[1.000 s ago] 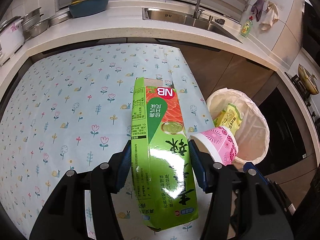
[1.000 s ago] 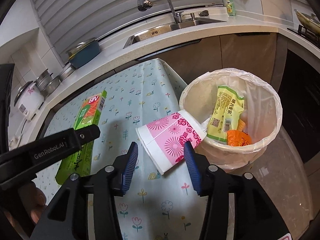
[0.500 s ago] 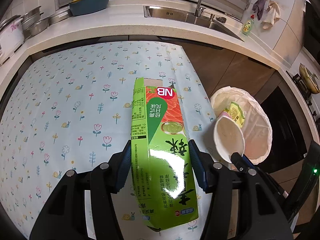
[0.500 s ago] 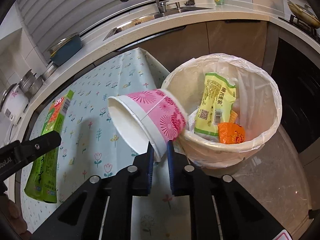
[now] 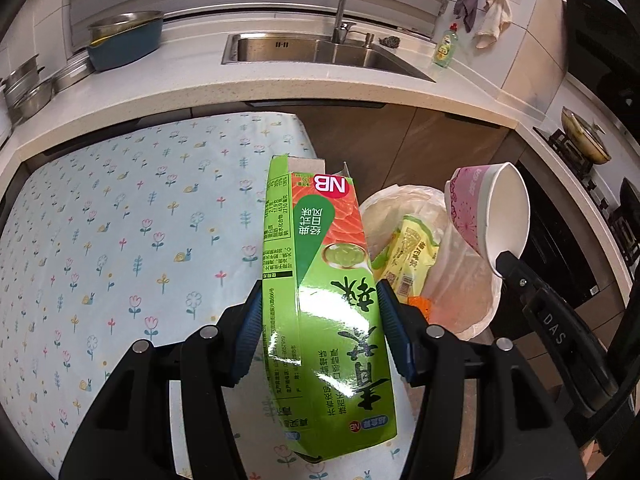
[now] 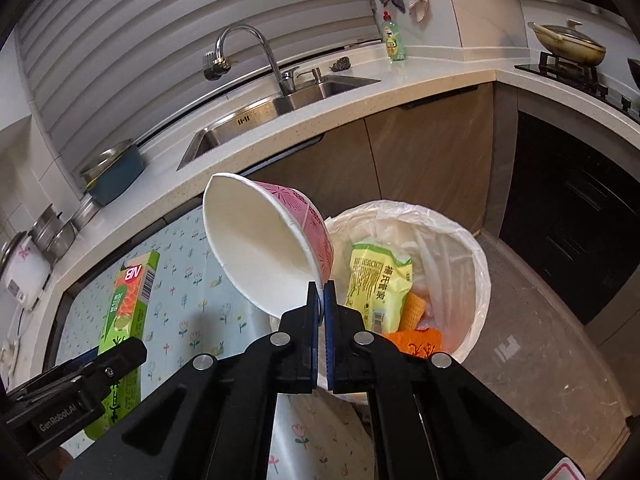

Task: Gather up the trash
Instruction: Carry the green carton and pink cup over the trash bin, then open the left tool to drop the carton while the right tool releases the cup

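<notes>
The left gripper (image 5: 320, 320) holds a green box (image 5: 320, 272), its blue pads (image 5: 250, 328) pressed on the two long sides. The box tilts up off the flowered worktop (image 5: 120, 240), its torn-open top end pointing toward the far right corner. In the right wrist view the same box (image 6: 124, 312) shows beyond the left gripper (image 6: 100, 364), over the worktop (image 6: 192, 280).

The right gripper (image 6: 321, 300) is pinched on the rim of a pink paper cup (image 6: 264, 248); its jaws are all but touching, with only the thin cup wall between them. The cup lies tipped on its side in the air, its white inside facing the camera, above the worktop's right edge and just beside the bin (image 6: 472, 264). From the left wrist view the cup (image 5: 488, 212) hangs over the far side of the bin (image 5: 480, 312), held by the right gripper (image 5: 505, 264).

The bin stands on the floor against the right edge of the worktop, lined with a white bag. Inside lie a yellow-green packet (image 6: 376, 284) and an orange wrapper (image 6: 416, 340).
</notes>
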